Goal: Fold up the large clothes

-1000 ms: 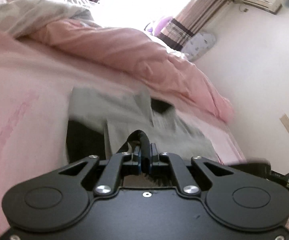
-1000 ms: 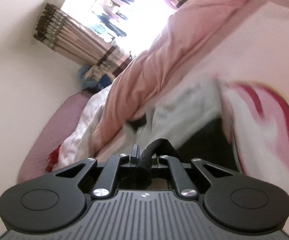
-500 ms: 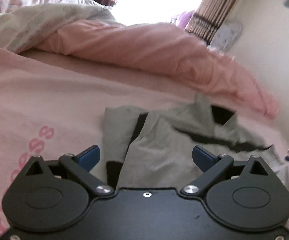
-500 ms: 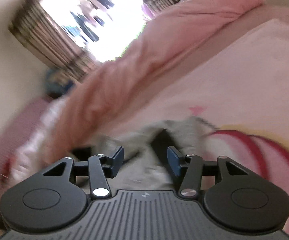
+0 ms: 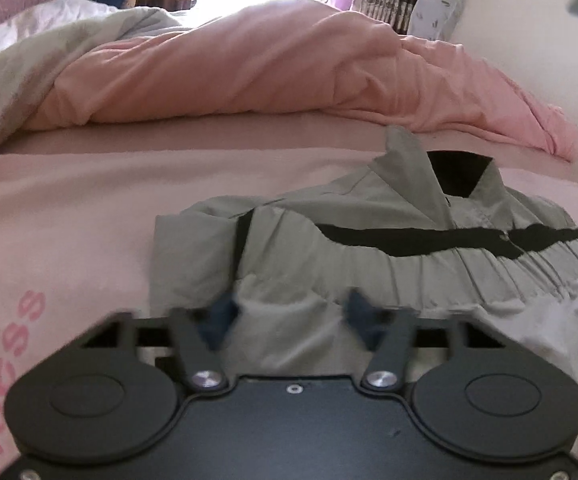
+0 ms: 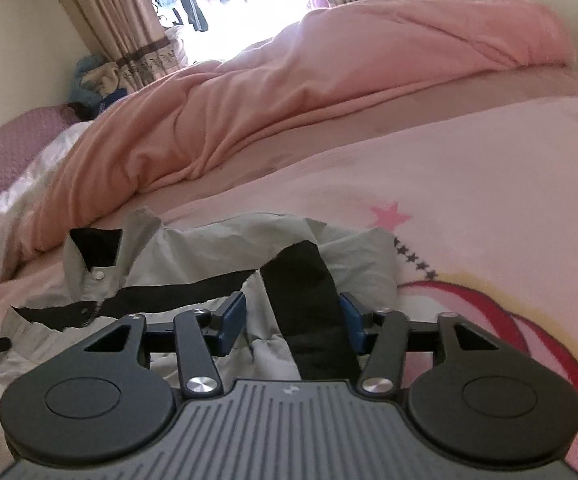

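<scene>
One garment in play: a grey jacket (image 5: 369, 240) with black trim, lying folded on the pink bed sheet (image 5: 69, 208) in front of the bunched pink duvet (image 5: 269, 68). Left wrist view: collar stands up at the far side showing black lining, a black band runs across the body, gathered elastic hem folded over toward the camera, one sleeve panel tucked on the left with a thin black stripe down it. Right wrist view: same jacket (image 6: 209, 248) looks paler, a snap button sits at the collar, a wide black strip runs from the middle down toward the gripper. Left gripper (image 5: 289, 316): jaws spread, nothing pinched, blue pads (image 5: 219, 316) blurred, sitting low over the near edge of the fabric; whether they touch cloth cannot be told. Right gripper (image 6: 293, 320): jaws also spread, blue pads (image 6: 233, 316) either side of the black strip with a gap on both sides, not clamping it. Counts: one jacket, two grippers, one duvet, one white patterned quilt (image 5: 17, 64) at the far left of the bed, two striped curtains (image 6: 101, 12) flanking the bright window (image 6: 225, 4). Sheet print: pink lettering (image 5: 13, 344) at left, a pink star (image 6: 391, 214) and red arcs at right.
</scene>
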The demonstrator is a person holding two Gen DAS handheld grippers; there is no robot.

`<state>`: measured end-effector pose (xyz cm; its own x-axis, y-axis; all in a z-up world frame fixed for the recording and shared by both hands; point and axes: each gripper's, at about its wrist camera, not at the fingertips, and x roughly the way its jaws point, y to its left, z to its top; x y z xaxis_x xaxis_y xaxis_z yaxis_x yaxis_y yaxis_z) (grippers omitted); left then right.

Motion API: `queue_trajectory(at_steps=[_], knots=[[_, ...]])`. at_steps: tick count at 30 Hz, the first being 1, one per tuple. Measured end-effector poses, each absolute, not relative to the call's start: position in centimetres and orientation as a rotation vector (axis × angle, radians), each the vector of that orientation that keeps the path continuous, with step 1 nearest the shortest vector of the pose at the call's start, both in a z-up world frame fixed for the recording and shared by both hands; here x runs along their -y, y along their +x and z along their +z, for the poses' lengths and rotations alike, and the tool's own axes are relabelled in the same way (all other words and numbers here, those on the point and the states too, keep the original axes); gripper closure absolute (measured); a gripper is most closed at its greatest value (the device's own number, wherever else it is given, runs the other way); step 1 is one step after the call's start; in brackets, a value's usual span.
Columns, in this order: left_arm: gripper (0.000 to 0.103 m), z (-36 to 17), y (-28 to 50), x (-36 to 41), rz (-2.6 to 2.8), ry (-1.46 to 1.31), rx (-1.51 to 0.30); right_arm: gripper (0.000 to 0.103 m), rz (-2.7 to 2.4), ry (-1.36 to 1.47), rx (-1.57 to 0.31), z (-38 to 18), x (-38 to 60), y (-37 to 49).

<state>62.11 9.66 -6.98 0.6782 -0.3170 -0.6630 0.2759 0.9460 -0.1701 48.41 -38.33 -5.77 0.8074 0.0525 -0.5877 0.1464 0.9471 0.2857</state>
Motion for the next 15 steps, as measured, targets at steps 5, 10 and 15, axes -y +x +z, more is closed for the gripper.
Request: queue_trajectory(at_steps=[5, 10, 15], knots=[[0.094, -4.8, 59.7, -9.5, -0.349, -0.072, -0.639, 0.085, -0.083, 0.238, -0.473, -3.5, 36.1, 46.5], [0.093, -3.6, 59.7, -10.7, -0.303, -0.119, -0.614, 0.101, -0.121, 0.271, -0.520, -3.1, 36.4, 49.1], [0.075, -7.6, 62.4, -10.9, -0.258, -0.119, -0.734, 0.101, -0.141, 0.289, -0.614, -6.7, 37.0, 51.5]])
